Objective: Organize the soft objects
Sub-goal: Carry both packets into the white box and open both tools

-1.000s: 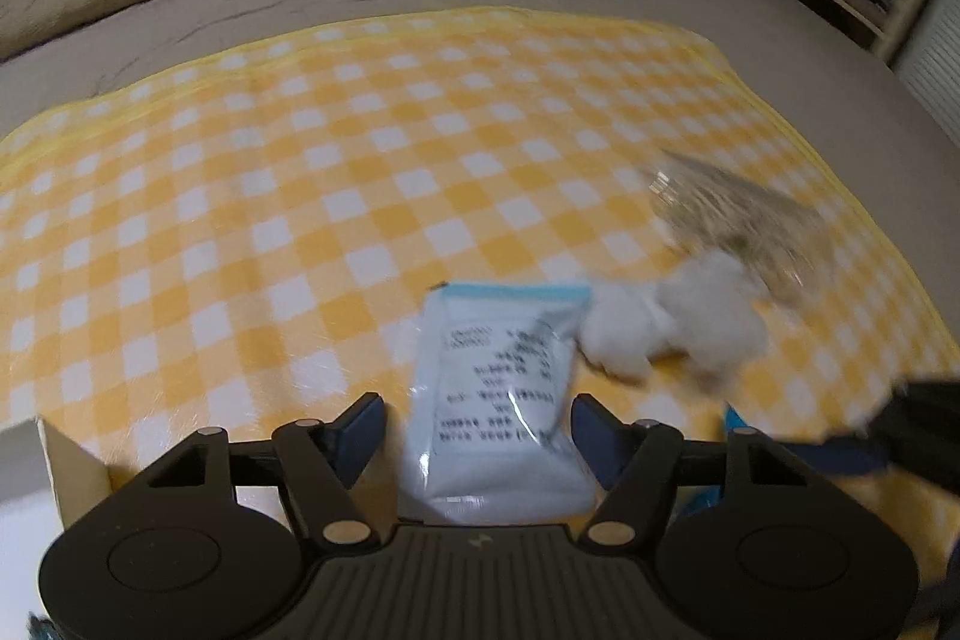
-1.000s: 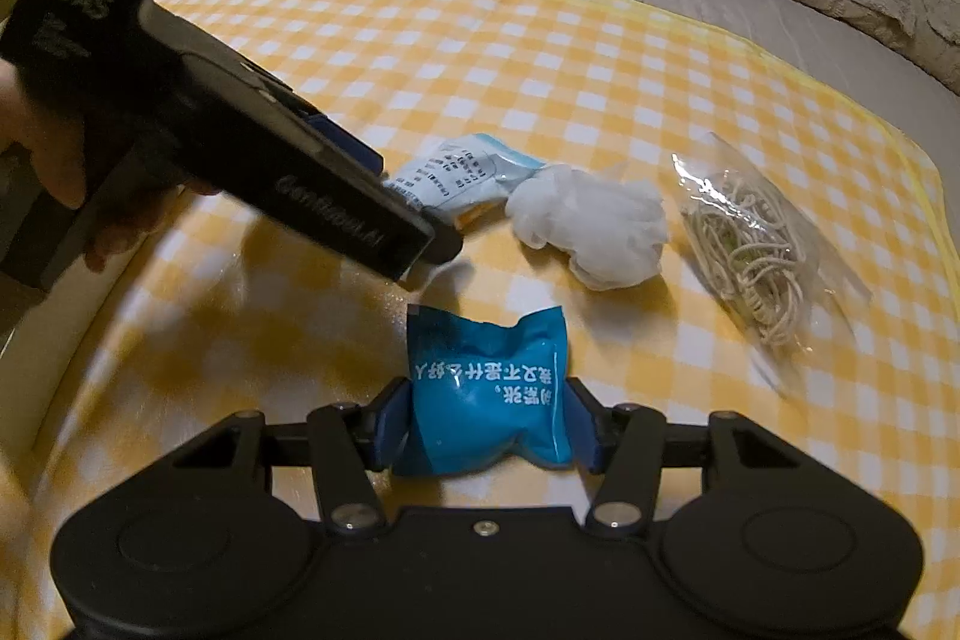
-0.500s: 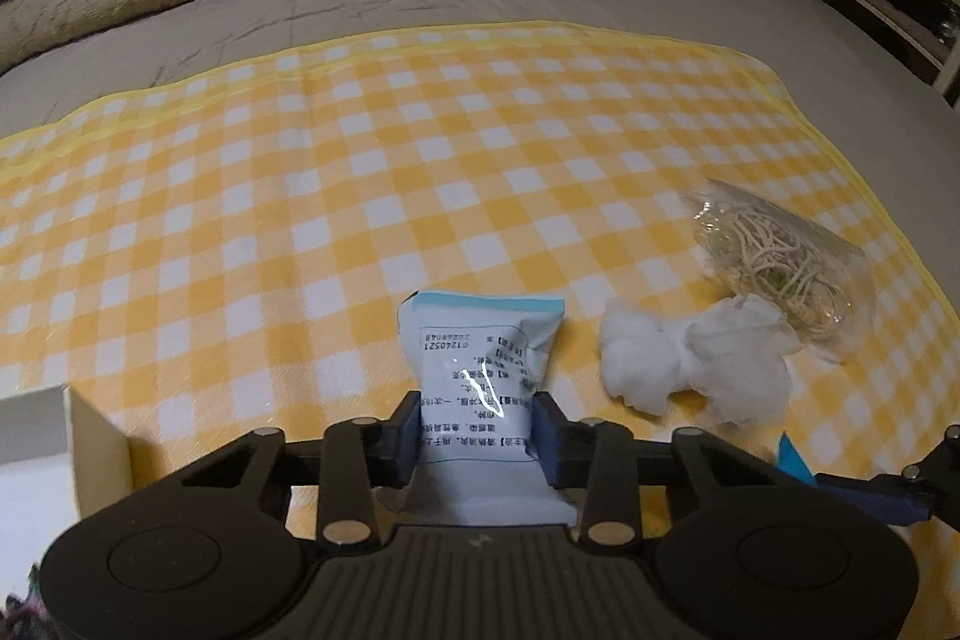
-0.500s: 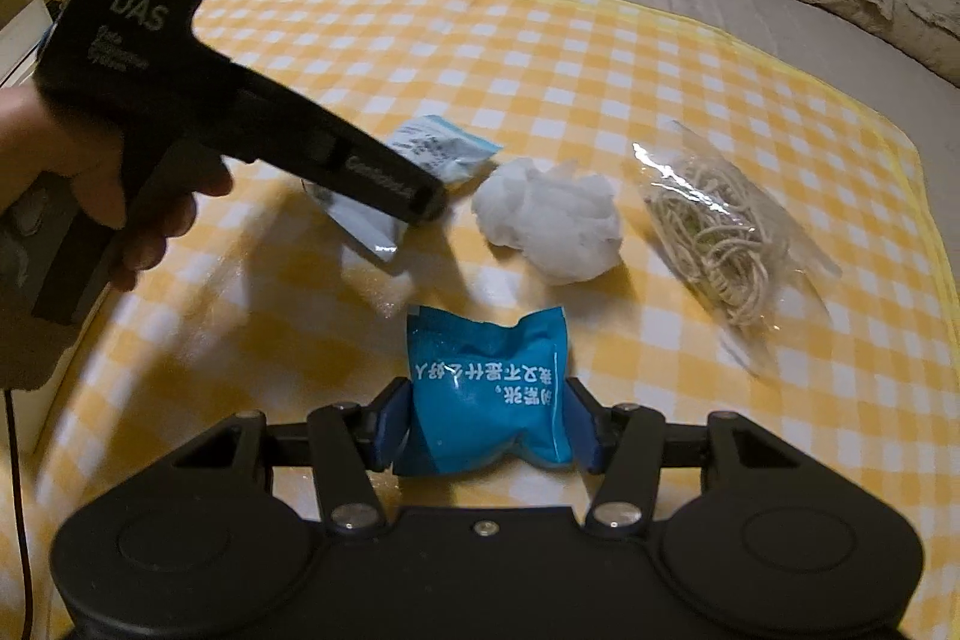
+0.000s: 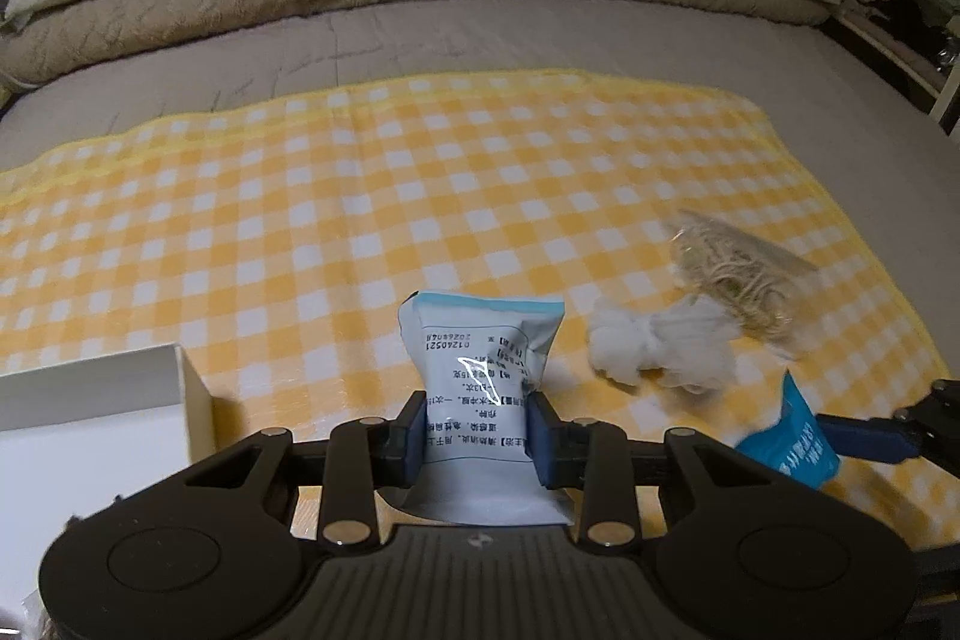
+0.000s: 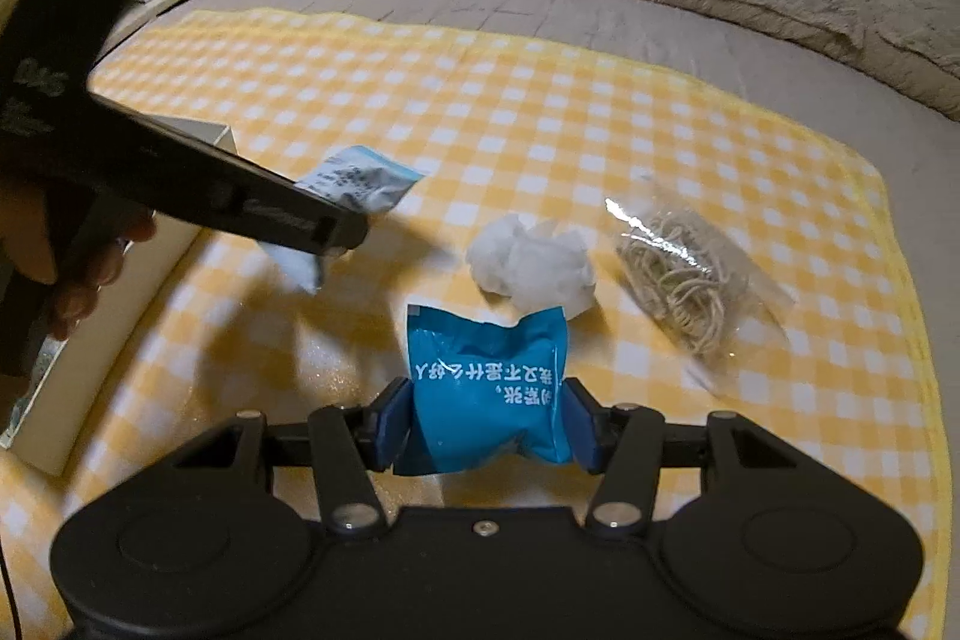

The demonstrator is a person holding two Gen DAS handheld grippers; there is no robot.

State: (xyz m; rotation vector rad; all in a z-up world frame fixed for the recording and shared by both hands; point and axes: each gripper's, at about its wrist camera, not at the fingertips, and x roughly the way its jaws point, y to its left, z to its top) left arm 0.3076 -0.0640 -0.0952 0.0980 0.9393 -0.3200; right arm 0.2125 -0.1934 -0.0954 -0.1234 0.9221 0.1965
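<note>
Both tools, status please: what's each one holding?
Left tool clamps pale-blue printed packet. Right tool clamps bright-blue packet. Nothing in the way.

Left gripper (image 5: 477, 436) clamps a pale packet (image 5: 480, 370) above the checked cloth (image 5: 300, 220); cotton wad (image 5: 660, 352) lies near.

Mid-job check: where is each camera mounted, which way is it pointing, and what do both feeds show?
Left wrist: sits behind the left tool, facing across the checked cloth toward the pillows; its fingers clamp the pale packet.
Right wrist: sits behind the right tool gripping the blue packet, facing the same cloth; the left tool's body and the person's hand show at left.
Shared: both packets, cotton wad, rubber-band bag, white box.
</note>
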